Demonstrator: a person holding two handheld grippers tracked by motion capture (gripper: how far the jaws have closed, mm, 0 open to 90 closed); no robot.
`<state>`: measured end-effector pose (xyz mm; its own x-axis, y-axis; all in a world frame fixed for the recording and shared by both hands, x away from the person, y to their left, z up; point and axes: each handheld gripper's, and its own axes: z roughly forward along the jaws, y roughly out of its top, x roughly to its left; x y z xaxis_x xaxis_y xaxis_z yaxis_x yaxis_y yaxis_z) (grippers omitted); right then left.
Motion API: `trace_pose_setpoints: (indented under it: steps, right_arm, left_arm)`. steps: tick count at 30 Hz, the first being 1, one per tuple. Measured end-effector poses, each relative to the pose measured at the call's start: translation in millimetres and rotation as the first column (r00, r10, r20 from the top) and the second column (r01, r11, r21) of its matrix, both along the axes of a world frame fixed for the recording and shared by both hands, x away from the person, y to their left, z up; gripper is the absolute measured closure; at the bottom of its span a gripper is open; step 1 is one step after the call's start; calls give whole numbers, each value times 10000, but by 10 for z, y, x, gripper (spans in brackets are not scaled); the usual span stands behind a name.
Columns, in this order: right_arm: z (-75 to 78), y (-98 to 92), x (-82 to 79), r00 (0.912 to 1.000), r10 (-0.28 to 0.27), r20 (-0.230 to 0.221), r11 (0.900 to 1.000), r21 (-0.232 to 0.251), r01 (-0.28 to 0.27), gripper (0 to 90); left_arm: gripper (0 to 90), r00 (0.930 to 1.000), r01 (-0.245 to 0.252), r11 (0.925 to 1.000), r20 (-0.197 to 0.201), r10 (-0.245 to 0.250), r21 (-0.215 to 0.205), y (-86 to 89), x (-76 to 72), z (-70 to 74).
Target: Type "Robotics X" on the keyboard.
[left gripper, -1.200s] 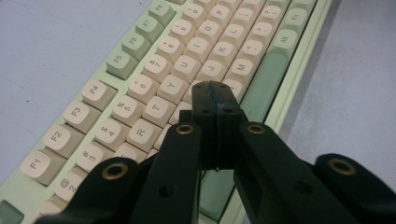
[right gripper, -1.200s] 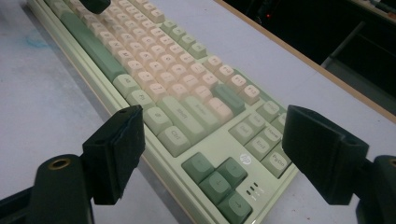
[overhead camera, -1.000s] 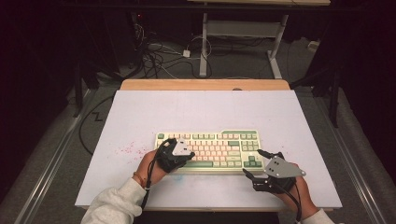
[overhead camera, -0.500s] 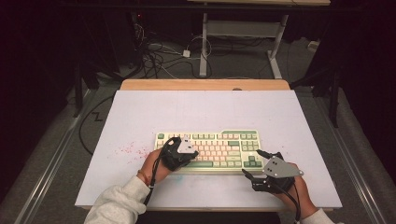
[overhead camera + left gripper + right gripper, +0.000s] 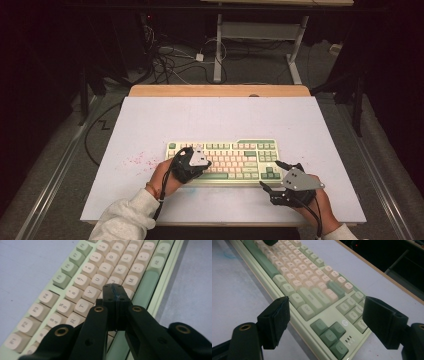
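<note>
A pale green keyboard [image 5: 235, 156] with cream and green keys lies on the white table top [image 5: 220, 117], a little right of centre. My left gripper [image 5: 204, 160] is shut with nothing in it. Its joined tips [image 5: 115, 291] hover over the letter keys just above the space bar [image 5: 146, 287]. My right gripper [image 5: 270, 175] stands open at the keyboard's near right corner, one jaw on each side of the arrow keys [image 5: 329, 333], apart from them. The left gripper's tip [image 5: 270, 242] shows far off over the keys.
Faint pink stains [image 5: 137, 160] mark the table left of the keyboard. A wooden strip [image 5: 220, 91] runs along the far edge. Cables [image 5: 170, 60] and a white desk frame [image 5: 260, 35] are on the floor beyond.
The left hand has edged slightly to the right over the keyboard's left half. The right hand has kept still.
</note>
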<state>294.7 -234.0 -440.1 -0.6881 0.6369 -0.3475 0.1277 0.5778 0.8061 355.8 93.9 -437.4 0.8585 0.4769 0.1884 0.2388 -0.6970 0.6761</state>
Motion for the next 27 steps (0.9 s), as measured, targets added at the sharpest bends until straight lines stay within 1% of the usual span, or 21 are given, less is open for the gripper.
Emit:
trace_pose_setpoints:
  steps: [3, 4, 7, 10, 13, 15, 16, 19, 20, 21, 23, 25, 26, 27]
  right_arm:
    - [6, -2, 14, 10000, -3, 10, 10000, 8, 3, 229]
    - [10, -4, 19, 10000, -37, 26, 10000, 18, 37, 229]
    - [15, -5, 37, 10000, -45, 18, 10000, 52, 45, 229]
    - [11, -9, 46, 10000, -60, -15, 9999, 103, 60, 229]
    - [4, -25, 59, 9999, -107, -77, 9998, 145, 108, 229]
    - [3, -32, 66, 9999, -124, -94, 9998, 174, 126, 229]
    - [2, -36, 68, 9999, -126, -88, 9997, 187, 128, 230]
    - [-3, -52, 72, 9999, -145, -94, 9998, 152, 146, 231]
    - [-2, -57, 72, 9998, -169, -89, 9997, 168, 171, 232]
    - [0, -60, 72, 9998, -190, -95, 9996, 183, 192, 232]
    - [7, -66, 72, 9998, -188, -80, 9996, 191, 190, 233]
    - [16, -63, 70, 9998, -192, -53, 9995, 230, 193, 234]
    - [17, -60, 71, 9999, -165, -48, 9996, 213, 166, 234]
    - [17, -54, 70, 9999, -165, -45, 9996, 208, 166, 234]
  left_arm:
    - [878, 9995, -156, 9996, 278, 163, -242, 62, -18, 37]
    - [878, 9987, -218, 9994, 455, 230, -257, 89, -24, 47]
    - [878, 9979, -314, 9987, 548, 336, -413, 148, -27, 61]
    - [877, 9968, -390, 9983, 685, 419, -430, 192, -28, 63]
    - [877, 9955, -399, 9982, 845, 436, -454, 220, -48, 72]
    - [877, 9959, -336, 9979, 824, 381, -557, 244, -56, 76]
    - [876, 9949, -314, 9977, 934, 370, -605, 262, -65, 77]
    - [870, 9935, -344, 9966, 1053, 422, -753, 302, -83, 75]
    - [829, 9931, -372, 9967, 1085, 450, -727, 309, -89, 74]
    - [828, 9927, -360, 9968, 1122, 440, -719, 317, -99, 71]
    - [827, 9896, -339, 9973, 1376, 425, -648, 335, -132, 67]
    - [744, 9891, -263, 9981, 1436, 341, -561, 365, -154, 68]
    - [719, 9865, -337, 9984, 1587, 406, -464, 376, -169, 64]
    - [668, 9853, -370, 9985, 1651, 430, -392, 384, -177, 62]
